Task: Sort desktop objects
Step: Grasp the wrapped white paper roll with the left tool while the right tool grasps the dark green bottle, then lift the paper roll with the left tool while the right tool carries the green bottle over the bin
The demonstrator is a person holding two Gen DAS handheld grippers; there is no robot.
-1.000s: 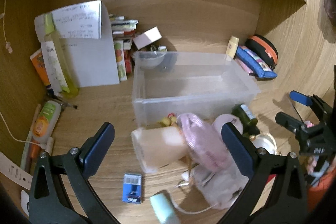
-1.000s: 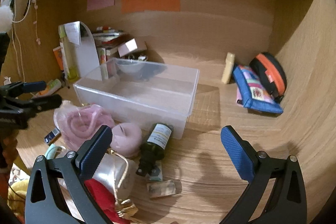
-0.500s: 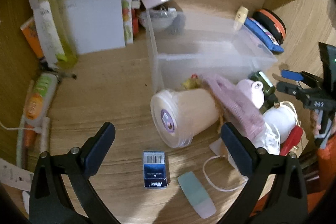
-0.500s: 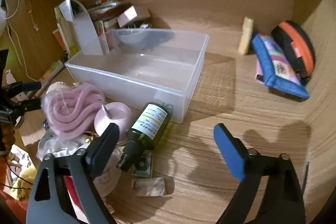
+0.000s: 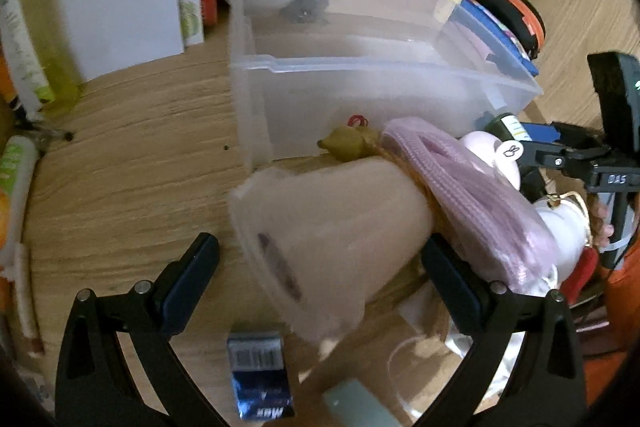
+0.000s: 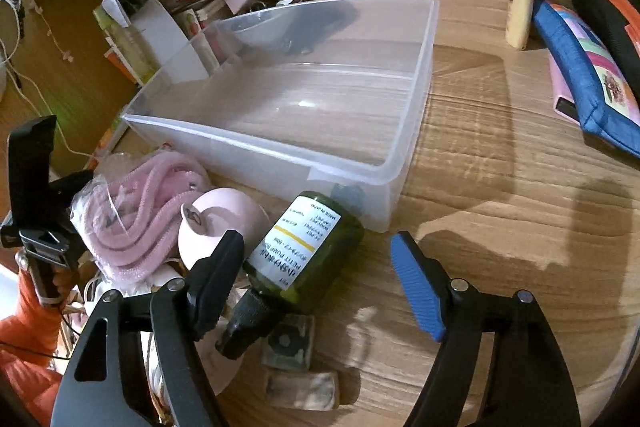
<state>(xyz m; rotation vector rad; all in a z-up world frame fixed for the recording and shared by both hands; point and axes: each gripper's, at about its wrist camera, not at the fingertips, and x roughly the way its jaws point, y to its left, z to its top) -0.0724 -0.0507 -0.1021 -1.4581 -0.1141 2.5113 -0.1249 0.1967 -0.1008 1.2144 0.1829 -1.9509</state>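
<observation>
The right claw (image 6: 316, 279) points down at the desk (image 6: 500, 227). Its jaws are partly open and have just been closing, with the dark green bottle (image 6: 304, 259) lying between them, not yet pressed. Just beyond the bottle stands the clear plastic bin (image 6: 280, 151). The left claw (image 5: 320, 279) is wide open and holds nothing; a pale plastic cup (image 5: 332, 239) lies on its side between its fingers, and a pink cord bundle (image 5: 460, 195) rests to the right of it.
</observation>
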